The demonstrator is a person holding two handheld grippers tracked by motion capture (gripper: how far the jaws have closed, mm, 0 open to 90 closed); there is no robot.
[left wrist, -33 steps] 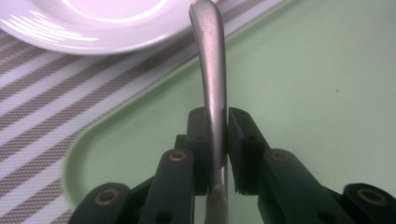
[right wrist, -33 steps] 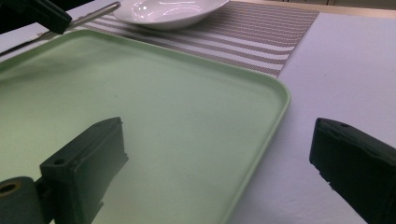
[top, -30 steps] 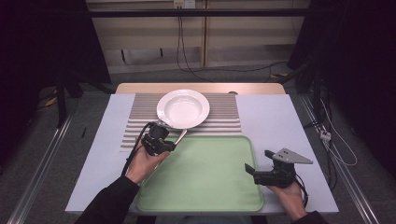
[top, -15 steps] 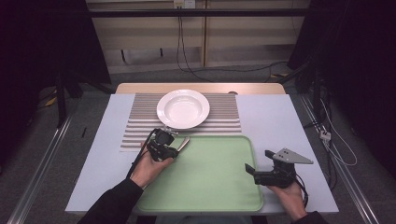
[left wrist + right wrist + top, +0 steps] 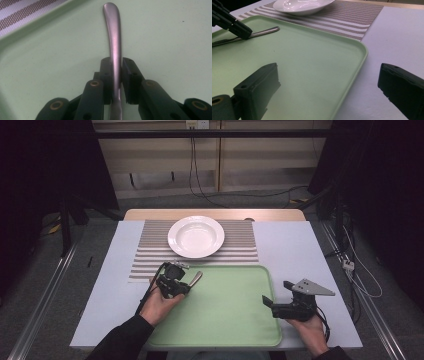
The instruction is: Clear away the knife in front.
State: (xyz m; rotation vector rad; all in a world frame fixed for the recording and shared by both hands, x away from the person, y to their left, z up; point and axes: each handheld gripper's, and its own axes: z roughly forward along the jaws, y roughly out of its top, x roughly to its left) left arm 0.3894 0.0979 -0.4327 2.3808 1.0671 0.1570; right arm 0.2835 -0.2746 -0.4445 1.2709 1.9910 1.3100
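Observation:
My left gripper (image 5: 184, 285) is shut on a metal utensil (image 5: 196, 278) over the far left corner of the green tray (image 5: 230, 325). In the left gripper view the shiny handle (image 5: 113, 37) runs out between the pads (image 5: 128, 72) above the tray (image 5: 175, 37); its other end is hidden. The right gripper view shows that handle (image 5: 264, 31) low over the tray (image 5: 312, 62), held by the left gripper (image 5: 235, 26). My right gripper (image 5: 272, 305) stands open at the tray's right edge, with nothing between its jaws (image 5: 329, 82).
A white deep plate (image 5: 196, 236) stands on a striped placemat (image 5: 240, 251) behind the tray; both appear far off in the right gripper view, plate (image 5: 302, 5) and mat (image 5: 359, 17). White tabletop (image 5: 295, 245) lies to the right.
The left gripper has carried the utensil from the placemat's near edge toward the person and down over the tray's far left corner. The right gripper has stayed put.

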